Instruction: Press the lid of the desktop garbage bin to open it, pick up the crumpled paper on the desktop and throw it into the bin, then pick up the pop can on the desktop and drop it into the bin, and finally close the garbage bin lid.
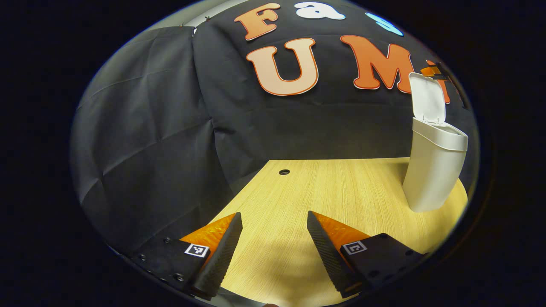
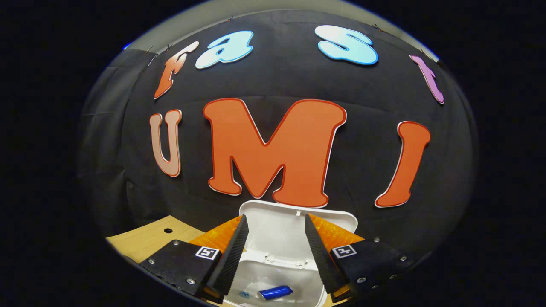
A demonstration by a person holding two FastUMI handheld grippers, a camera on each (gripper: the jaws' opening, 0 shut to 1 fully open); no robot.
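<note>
White plastic garbage bin (image 1: 433,170), upright on the wooden desktop (image 1: 324,192), lid (image 1: 428,99) raised on its rear hinge. Blue pop can (image 2: 275,292) lies inside the bin, seen from above in the right gripper view; a small blue-marked scrap beside it, too small to identify. Right gripper (image 2: 273,249): fingers spread, empty, poised over the bin's mouth. Left gripper (image 1: 273,245): fingers spread, empty, above bare desktop, well apart from the bin. Round hole (image 1: 284,172) in desktop near the wall.
</note>
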